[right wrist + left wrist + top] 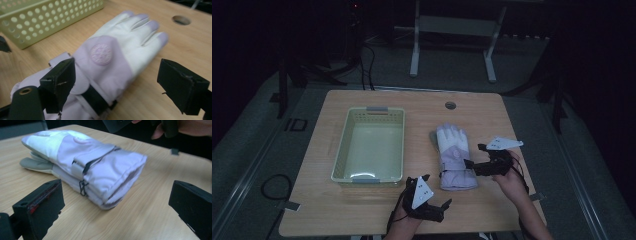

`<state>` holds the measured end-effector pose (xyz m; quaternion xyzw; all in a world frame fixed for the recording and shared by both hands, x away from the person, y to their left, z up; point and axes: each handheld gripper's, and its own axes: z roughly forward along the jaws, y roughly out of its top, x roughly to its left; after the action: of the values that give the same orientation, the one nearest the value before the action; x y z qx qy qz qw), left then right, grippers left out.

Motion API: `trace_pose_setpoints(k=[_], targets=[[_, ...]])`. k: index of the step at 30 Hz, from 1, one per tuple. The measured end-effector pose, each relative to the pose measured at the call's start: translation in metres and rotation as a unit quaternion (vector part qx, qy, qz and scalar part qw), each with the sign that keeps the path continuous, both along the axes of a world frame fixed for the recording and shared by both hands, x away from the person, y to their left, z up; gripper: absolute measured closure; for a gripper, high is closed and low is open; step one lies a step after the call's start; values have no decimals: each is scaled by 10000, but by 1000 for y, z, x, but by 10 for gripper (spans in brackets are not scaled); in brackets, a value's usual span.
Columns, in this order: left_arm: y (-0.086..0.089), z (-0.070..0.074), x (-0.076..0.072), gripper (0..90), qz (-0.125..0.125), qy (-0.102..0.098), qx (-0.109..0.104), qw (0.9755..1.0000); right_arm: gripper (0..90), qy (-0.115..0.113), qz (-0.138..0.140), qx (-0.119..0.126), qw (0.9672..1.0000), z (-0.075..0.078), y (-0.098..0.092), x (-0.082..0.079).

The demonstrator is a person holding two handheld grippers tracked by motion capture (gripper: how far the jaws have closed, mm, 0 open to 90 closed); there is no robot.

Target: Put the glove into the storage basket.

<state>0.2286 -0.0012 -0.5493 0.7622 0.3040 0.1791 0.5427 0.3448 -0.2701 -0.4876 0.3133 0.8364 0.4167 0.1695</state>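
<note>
A pair of lavender and white gloves point(454, 155) lies stacked flat on the wooden table point(492, 210), fingers pointing away from me. My left gripper point(432, 192) hovers near the front edge, just left of the cuffs, and is open. In the left gripper view the cuff end of the gloves point(87, 162) lies ahead of the left gripper point(117, 195), which holds nothing. My right gripper point(474, 156) stands open at the gloves' right side. In the right gripper view the gloves point(112, 57) lie under the wide-spread right gripper point(120, 75), the pads not pressing on them.
A pale yellow perforated basket point(369, 111) stands left of the gloves, its wall point(50, 20) close by in the right gripper view. A round cable hole point(450, 105) sits near the table's far edge. Beyond the table are a metal stand and cables on the floor.
</note>
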Motion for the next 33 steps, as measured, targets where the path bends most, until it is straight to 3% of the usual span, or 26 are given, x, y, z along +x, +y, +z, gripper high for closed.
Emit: trace_pose_setpoints(k=[3,7,11,14,16,19,20,23,24,25,27,30,31,33], targets=[[0,14,9,2,-122,366,-147,9991,156,-25,-88,65,9999,9,-9,1],[-3,35,24,2,-203,556,-17,9982,138,46,-190,151,9997,16,-22,5],[-9,57,42,2,-166,559,-15,9983,114,87,-307,298,9990,19,-32,7],[-13,69,57,1,-105,637,-75,9979,115,-36,-254,407,9988,19,-36,6],[-18,75,67,2,-18,589,20,9983,127,-76,-270,357,9990,19,-37,7],[-28,83,77,2,232,390,335,9984,162,-76,-349,311,9989,18,-38,12],[-31,84,82,2,289,419,457,9977,164,-49,-416,279,9987,17,-38,15],[-40,85,100,2,345,736,490,9955,226,-19,-383,245,9990,14,-35,22],[-40,85,100,2,345,736,490,9955,226,-19,-383,245,9990,14,-35,22],[-44,83,107,2,404,810,560,9943,250,41,-322,257,9991,12,-32,26],[-47,77,116,187,596,888,553,9927,272,85,-258,253,9993,5,-26,32],[-51,65,128,197,699,1229,729,9873,305,173,-192,209,9994,-5,-18,36],[-51,60,130,209,809,1257,791,9856,308,202,-167,180,9995,-9,-16,36],[-50,49,135,217,955,1569,769,9800,321,318,-137,134,9993,-17,-12,37]])
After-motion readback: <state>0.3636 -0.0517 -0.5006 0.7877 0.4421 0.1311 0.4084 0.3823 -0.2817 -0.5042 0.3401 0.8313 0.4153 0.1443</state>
